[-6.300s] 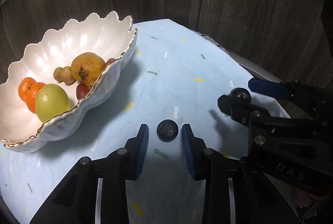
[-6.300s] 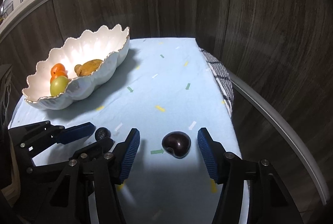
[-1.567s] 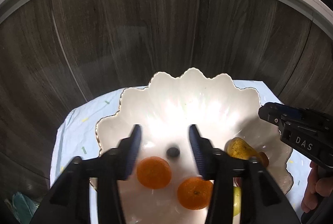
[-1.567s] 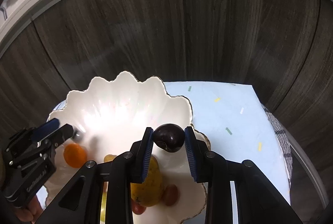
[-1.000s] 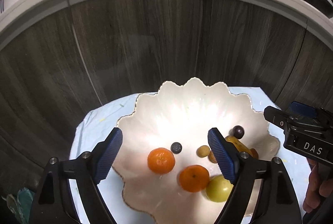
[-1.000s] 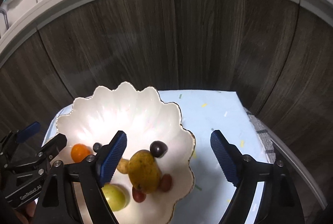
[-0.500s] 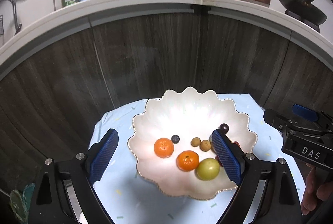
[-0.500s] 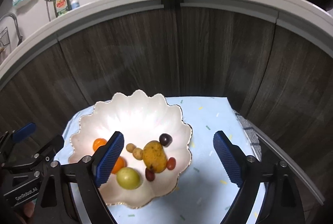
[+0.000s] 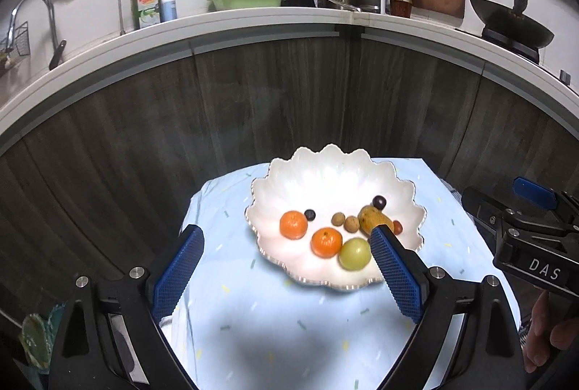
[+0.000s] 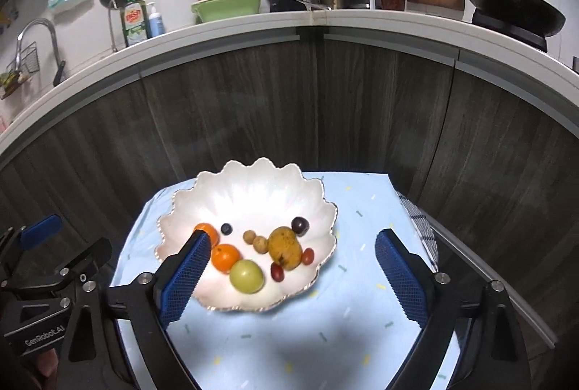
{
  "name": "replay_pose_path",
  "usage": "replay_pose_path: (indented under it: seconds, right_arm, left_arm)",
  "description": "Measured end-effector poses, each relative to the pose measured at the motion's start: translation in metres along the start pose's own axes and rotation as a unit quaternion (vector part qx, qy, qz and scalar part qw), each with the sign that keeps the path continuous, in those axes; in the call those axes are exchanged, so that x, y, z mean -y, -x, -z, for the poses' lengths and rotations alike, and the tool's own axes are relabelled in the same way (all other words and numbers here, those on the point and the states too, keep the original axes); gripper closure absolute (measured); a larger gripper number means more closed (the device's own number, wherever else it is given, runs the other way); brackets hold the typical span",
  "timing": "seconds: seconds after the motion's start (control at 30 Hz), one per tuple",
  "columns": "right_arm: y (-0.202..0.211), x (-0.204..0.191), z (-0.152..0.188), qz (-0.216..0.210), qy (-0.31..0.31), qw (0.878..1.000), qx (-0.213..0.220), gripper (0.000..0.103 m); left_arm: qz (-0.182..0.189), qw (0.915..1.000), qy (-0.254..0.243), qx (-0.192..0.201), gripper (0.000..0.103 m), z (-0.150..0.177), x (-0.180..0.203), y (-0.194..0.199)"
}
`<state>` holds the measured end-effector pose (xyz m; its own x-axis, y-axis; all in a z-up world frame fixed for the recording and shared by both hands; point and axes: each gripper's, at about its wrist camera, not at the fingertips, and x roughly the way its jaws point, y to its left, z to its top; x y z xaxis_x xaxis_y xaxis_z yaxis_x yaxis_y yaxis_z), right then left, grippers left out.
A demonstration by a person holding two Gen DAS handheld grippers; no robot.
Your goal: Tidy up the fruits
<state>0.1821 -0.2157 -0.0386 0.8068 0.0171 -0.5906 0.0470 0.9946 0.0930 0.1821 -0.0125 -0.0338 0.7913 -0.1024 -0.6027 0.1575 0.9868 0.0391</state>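
- now our left gripper (image 9: 286, 267) and right gripper (image 10: 291, 267) are opening wide, with nothing held.
- all the fruits (image 10: 249, 254) lie in the white bowl (image 10: 253, 187) on the blue cloth (image 10: 362, 281).

Both my wrist cameras look down from above the table's near edge (image 9: 289, 335), sharing the bowl (image 9: 325, 180) and the counter (image 10: 253, 24) behind.

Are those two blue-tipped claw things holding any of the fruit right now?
No. Both are empty: the left hand-held gripper and the right one have jaws opening with nothing between them. All the fruit lies in the bowl.
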Motion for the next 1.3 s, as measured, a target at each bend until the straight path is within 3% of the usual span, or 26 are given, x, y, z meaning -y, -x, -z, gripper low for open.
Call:
replay_pose_path:
  seconds: [0.47, 0.87, 1.3]
  right_arm:
    - [0.052, 0.0, 0.045, 0.003, -0.001, 1.0, 0.011, 0.007]
    - [0.082, 0.014, 0.098, 0.043, -0.018, 0.999, 0.02, 0.007]
    - [0.094, 0.014, 0.133, 0.046, -0.01, 0.999, 0.01, 0.007]
  left_arm:
    - [-0.023, 0.9996, -0.01, 0.015, 0.003, 0.038, 0.007, 0.054]
    - [-0.046, 0.9986, 0.007, 0.026, 0.001, 0.086, 0.013, 0.08]
    - [-0.059, 0.9981, 0.015, -0.003, 0.001, 0.132, 0.012, 0.088]
